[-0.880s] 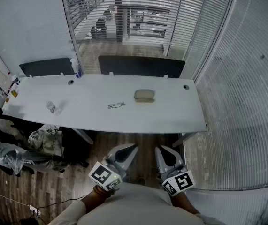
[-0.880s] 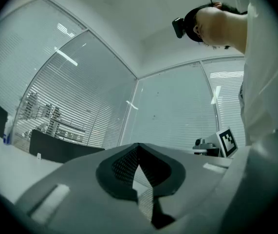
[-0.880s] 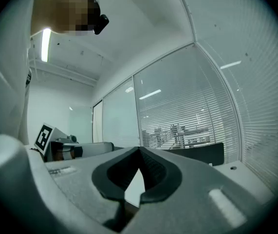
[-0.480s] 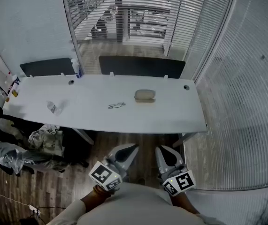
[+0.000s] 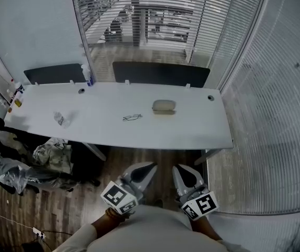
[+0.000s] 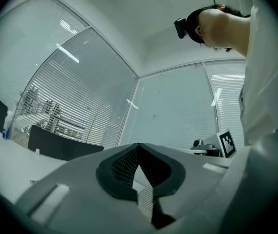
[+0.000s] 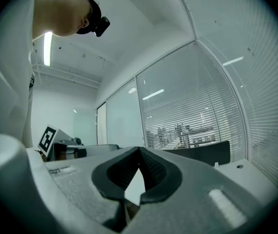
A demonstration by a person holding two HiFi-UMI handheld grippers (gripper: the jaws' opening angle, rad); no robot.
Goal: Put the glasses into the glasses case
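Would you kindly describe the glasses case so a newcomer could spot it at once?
Find the long white table in front of the slatted glass wall. Near its middle lies the glasses case, just right of the glasses. It is the only solid, rounded, pale lump there; the glasses are thin dark outlines.

Cool, even light, seemingly daylight through the blinds (image 5: pixel 139 14) at the top of the head view, leaves the white table (image 5: pixel 107 130) bright, with soft shadow beneath. Fisheye bending curves every edge. Both gripper views darken to black corners; in the right one a ceiling strip light (image 7: pixel 47 48) glares at upper left.
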